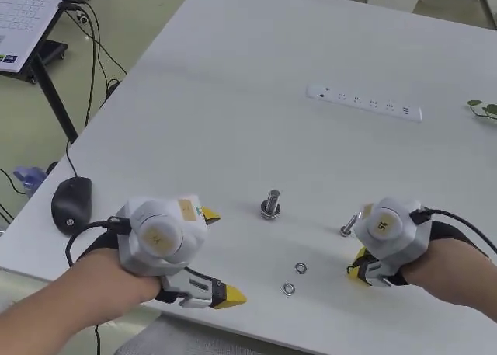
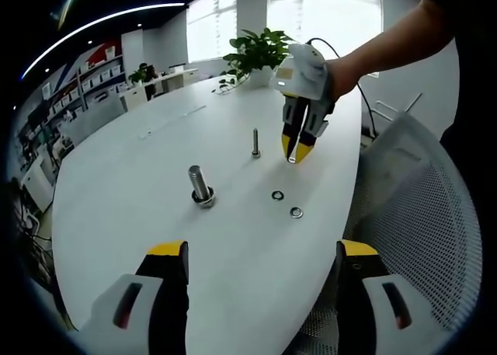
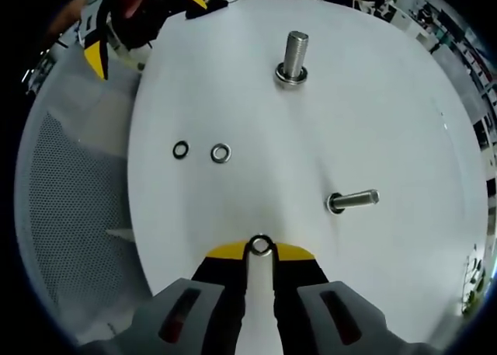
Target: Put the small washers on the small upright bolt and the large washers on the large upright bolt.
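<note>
Right gripper view, washer [image 3: 261, 239] half hidden between right gripper [image 3: 261, 251] tips

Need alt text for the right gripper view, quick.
The right gripper holds a washer in its shut jaws over the white table. Ahead stand the small bolt and the large bolt, with two loose washers at the view's left.

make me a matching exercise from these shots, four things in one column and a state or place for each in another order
1 left claw
2 right claw
3 small bolt
4 computer mouse

a shut on a washer
b upright on the table
c open, holding nothing
d by the table's left edge

Pairs: 1-c, 2-a, 3-b, 4-d
</note>
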A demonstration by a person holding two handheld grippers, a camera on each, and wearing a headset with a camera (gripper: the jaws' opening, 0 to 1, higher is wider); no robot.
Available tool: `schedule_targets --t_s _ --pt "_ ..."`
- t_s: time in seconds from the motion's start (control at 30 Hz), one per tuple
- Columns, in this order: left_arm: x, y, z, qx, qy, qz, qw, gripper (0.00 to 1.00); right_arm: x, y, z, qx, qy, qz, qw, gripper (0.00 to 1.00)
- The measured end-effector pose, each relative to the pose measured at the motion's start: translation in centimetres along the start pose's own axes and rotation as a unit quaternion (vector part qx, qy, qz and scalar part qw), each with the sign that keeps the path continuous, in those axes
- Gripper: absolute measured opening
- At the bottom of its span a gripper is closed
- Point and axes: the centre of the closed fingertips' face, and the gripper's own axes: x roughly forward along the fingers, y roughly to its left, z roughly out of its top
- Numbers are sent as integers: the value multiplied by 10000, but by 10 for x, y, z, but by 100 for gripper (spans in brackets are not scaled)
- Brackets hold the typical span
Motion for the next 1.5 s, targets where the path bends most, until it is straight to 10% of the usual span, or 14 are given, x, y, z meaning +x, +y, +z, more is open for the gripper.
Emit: schedule_targets --t_s 0.7,1.5 --pt "1 3 0 7 19 10 10000 77 -53 -40 19 263 -133 -283 9992 12" --pt "3 11 -2 -86 4 69 9999 79 -50 -56 48 -18 -42 -233 9997 12"
